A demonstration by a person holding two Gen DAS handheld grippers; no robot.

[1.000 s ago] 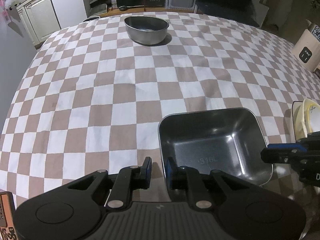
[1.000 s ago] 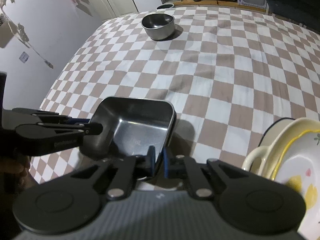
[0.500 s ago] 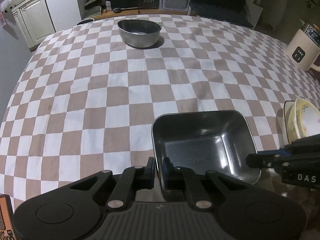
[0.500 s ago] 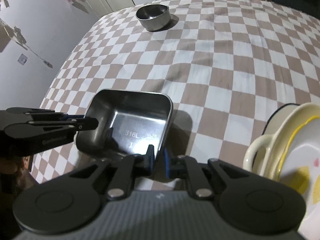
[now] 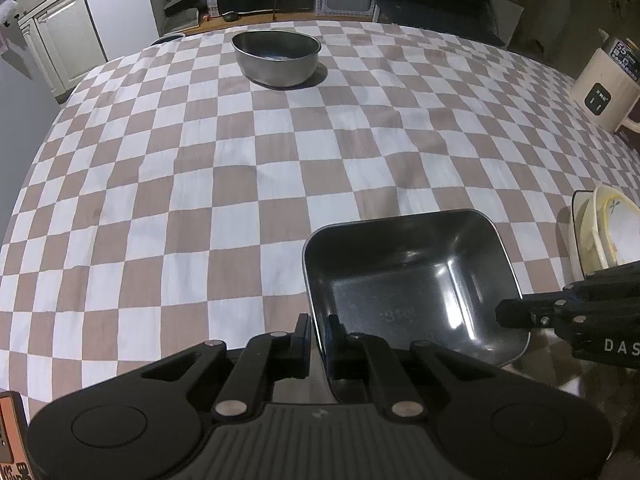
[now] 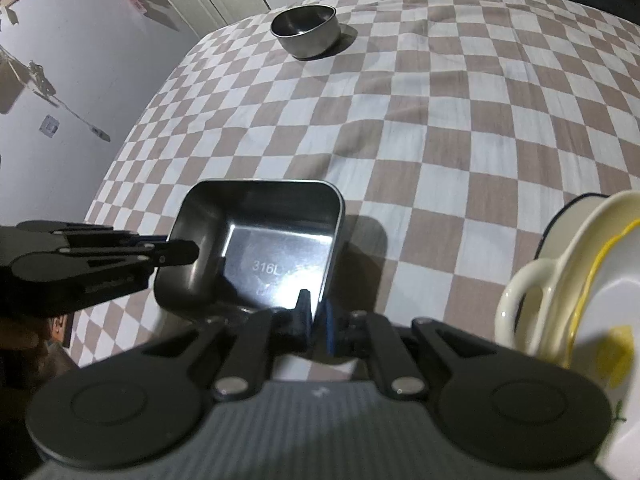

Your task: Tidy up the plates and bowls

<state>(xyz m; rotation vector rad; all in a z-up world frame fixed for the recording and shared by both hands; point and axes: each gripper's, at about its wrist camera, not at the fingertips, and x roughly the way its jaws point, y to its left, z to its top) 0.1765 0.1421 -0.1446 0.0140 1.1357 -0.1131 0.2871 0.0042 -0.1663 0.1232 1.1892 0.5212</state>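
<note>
Steel tray (image 5: 408,280) at near table edge, pinched by both: left gripper (image 5: 318,336) clamps left rim, right gripper (image 6: 314,314) clamps right rim. Round bowl (image 5: 276,56) far across, straight ahead; ceramic stack (image 6: 568,280) just right of tray.

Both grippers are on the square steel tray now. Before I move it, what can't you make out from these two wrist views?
- Square steel tray: its underside is hidden, so contact with the tablecloth is unclear.
- Left gripper and right gripper: the pads are shut on the tray rim; grip depth is hidden behind the wall.
- Cream dishes: cut off by the right edge in both views, count unclear.
- Round steel bowl: contents are too dark to tell.
</note>
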